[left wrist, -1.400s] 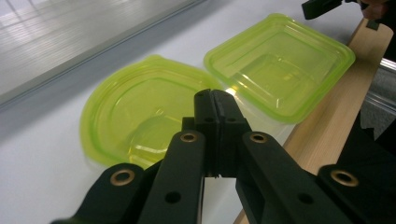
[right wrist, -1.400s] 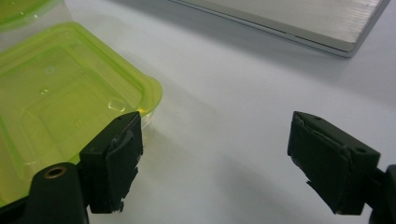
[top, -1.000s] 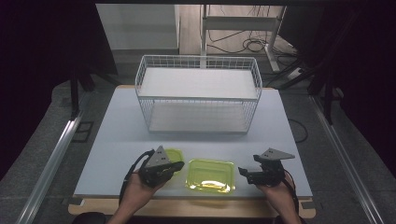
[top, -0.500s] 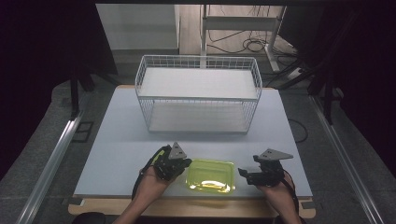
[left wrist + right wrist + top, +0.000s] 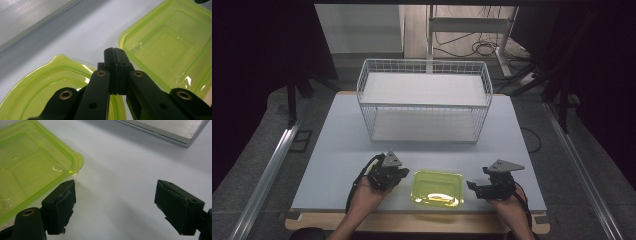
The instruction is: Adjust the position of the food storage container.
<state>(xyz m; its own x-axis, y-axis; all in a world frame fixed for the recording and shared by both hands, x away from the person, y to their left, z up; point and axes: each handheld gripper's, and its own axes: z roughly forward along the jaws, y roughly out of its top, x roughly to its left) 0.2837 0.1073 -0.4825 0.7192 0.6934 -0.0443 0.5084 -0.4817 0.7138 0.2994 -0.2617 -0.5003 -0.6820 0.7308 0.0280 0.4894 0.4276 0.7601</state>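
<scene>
A translucent yellow-green container (image 5: 437, 188) lies near the table's front edge, between both hands. My left gripper (image 5: 402, 175) is just left of it, jaws pressed together. In the left gripper view the shut left gripper (image 5: 113, 51) points over bare table toward the container (image 5: 170, 47). A second yellow-green lid-like piece (image 5: 37, 87) lies under the jaw linkage; I cannot tell if it is touched. My right gripper (image 5: 473, 186) stands open right of the container. In its own view the right gripper (image 5: 115, 195) gapes wide, its left pad (image 5: 61, 205) beside the container's corner (image 5: 37, 167).
A white wire basket rack (image 5: 424, 100) with two shelves stands at the middle back of the pale table (image 5: 337, 150). A wooden lip (image 5: 412, 222) runs along the table's front edge. A pale board edge (image 5: 170, 130) lies beyond the right gripper.
The left gripper has shifted slightly toward the container and the wrist has turned. The right gripper and the container have stayed still.
</scene>
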